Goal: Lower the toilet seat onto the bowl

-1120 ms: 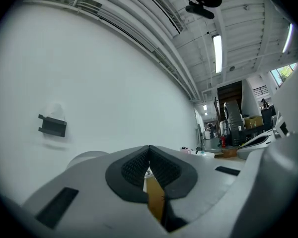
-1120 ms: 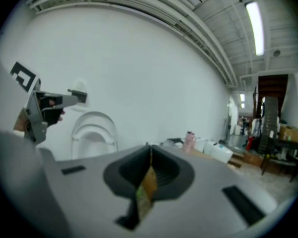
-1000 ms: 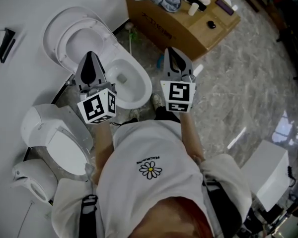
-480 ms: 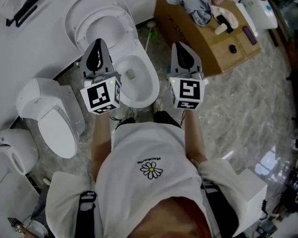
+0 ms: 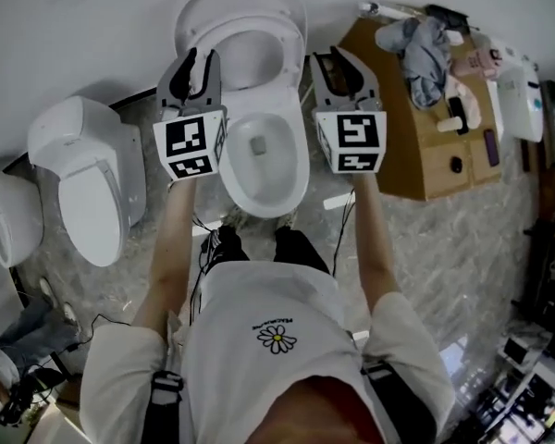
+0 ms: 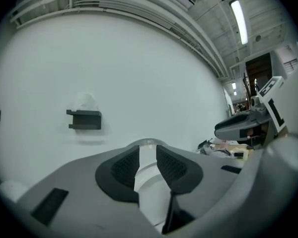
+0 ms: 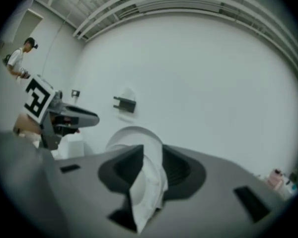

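Head view: left gripper [image 5: 194,58] at 11 o'clock and right gripper [image 5: 340,58] at 1 o'clock flank the bowl [image 5: 298,169]. Both sets of jaws have just been opening; they stand partly apart and grip nothing. Beyond, at 12 o'clock, the seat [image 5: 291,18] stands raised against the wall [image 5: 37,44].

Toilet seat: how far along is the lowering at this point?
Done: nothing yet. The seat stands raised against the wall, above the open bowl. In hand: the left gripper and right gripper flank the bowl; their jaws have just been opening and grip nothing. Left: reach the seat and swing it down onto the bowl.
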Demonstrator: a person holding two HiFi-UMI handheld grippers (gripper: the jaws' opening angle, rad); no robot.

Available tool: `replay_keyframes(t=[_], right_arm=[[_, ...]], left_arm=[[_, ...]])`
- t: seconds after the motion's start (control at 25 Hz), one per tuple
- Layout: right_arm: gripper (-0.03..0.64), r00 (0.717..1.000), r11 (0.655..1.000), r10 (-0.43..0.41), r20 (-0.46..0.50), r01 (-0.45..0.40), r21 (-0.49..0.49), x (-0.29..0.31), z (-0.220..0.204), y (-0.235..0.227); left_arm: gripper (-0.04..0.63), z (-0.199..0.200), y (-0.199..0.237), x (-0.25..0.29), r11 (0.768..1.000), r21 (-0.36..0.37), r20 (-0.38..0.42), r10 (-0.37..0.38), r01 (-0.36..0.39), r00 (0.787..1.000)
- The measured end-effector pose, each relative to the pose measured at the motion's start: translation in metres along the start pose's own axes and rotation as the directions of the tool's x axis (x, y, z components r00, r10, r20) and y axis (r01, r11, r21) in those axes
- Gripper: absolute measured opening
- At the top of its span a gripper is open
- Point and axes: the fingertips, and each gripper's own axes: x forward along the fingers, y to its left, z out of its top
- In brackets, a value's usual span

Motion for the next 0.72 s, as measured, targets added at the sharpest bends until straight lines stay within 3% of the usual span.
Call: replay_keyframes(t=[0.16,0.32,0.72], right_arm=[[0.121,0.998,0.997,0.053,-0.021,-0.054,-0.056,0.061,-0.004,0.01],[0.161,0.992,0.992,0.103,-0.077,-0.109,-0.07,0.115,-0.021,0.013],[0.167,0.955,0.953,0.154,-0.253,-0.212,-0.218,0.192,-0.085,0.035]], left_arm=[[0.115,-0.033,0.028,0.036,0.999,-0.006,-0.087,0.038,-0.038,0.995],[0.173,-0.059,0.038,0.067,1.0,0.021,-0.133,0.008,-0.006,0.991],[0.176,-0.125,0.058,0.114,0.998,0.061,-0.28,0.004,0.013,0.96]])
